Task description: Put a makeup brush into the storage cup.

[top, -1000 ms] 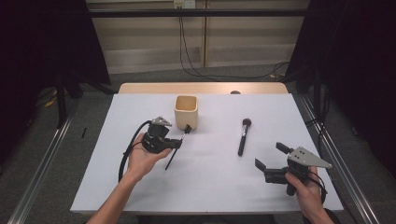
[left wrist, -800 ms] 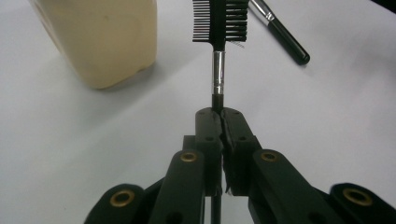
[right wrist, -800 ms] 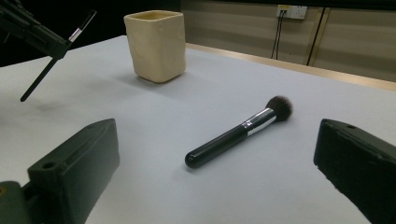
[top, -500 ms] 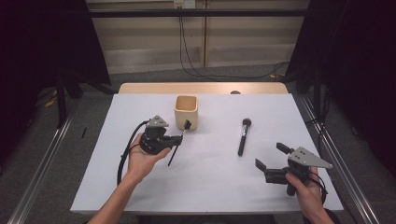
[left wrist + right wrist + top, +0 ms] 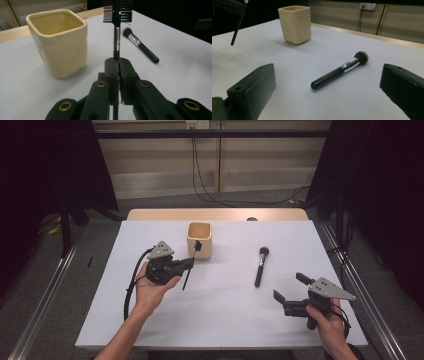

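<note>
1. I see a cream cup (image 5: pixel 57 41) with a square mouth, rounded corners, a glossy glaze and slightly dented, uneven walls; it stands upright on the matte white table (image 5: pixel 225 320) toward the far edge.
2. My left gripper (image 5: pixel 190 263) holds a slim comb brush (image 5: pixel 116 37): a thin black handle, a shiny metal ferrule partway up, and a head with fine black comb teeth on one side and short bristles on the other.
3. In the left gripper view the black jaws are pressed together on the handle, with no gap left between the pads beyond the handle itself.
4. In the high view the brush is lifted off the table, its head just beside the cup's near wall, its tail slanting down toward me.
5. A powder brush (image 5: pixel 339 71) lies flat on the table to the right of the cup, well apart from it: glossy black tapered handle, silver ferrule, soft rounded dark tuft.
6. My right gripper (image 5: pixel 290 292) is near the table's right front corner with its blocky black jaws spread wide and nothing between them; the powder brush lies ahead of it, untouched.
</note>
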A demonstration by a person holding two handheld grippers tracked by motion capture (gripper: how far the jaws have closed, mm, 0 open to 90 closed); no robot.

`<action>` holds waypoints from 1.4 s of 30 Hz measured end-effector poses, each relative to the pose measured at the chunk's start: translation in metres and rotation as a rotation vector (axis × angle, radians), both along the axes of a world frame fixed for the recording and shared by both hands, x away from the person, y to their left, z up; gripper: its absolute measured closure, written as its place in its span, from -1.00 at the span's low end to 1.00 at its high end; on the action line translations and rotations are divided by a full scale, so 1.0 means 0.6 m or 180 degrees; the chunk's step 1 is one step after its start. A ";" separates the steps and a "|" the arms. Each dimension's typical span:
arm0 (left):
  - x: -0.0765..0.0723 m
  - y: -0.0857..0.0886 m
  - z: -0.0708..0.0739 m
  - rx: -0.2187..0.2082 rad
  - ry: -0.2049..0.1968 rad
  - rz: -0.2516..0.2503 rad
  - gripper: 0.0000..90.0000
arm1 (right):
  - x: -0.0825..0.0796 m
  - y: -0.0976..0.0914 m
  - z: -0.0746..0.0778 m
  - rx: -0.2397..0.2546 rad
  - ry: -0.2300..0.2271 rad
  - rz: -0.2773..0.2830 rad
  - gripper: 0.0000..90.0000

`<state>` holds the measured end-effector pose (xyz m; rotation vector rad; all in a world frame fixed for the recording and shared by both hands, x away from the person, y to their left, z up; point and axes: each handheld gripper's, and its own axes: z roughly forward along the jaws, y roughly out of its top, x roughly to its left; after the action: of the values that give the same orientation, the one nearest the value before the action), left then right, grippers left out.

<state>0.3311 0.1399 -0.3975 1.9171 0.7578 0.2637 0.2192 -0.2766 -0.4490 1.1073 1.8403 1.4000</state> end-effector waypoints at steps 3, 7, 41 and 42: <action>-0.002 0.001 0.002 -0.0044 -0.0094 0.0019 0.92 | 0.000 0.000 0.000 -0.0002 0.0000 0.0002 -1.00; -0.003 0.002 0.006 -0.0142 -0.0174 0.0065 0.92 | 0.000 0.000 0.000 -0.0002 -0.0001 0.0002 -1.00; 0.044 -0.024 0.072 -0.0366 -0.0444 0.0156 0.92 | 0.001 -0.001 0.000 0.0021 0.0000 -0.0010 -1.00; 0.045 -0.024 0.073 -0.0362 -0.0443 0.0156 0.92 | 0.001 -0.001 0.000 0.0024 0.0000 -0.0011 -1.00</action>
<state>0.3580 0.1252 -0.3536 1.7555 0.7122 0.3727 0.2197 -0.2771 -0.4488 1.1139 1.8337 1.4061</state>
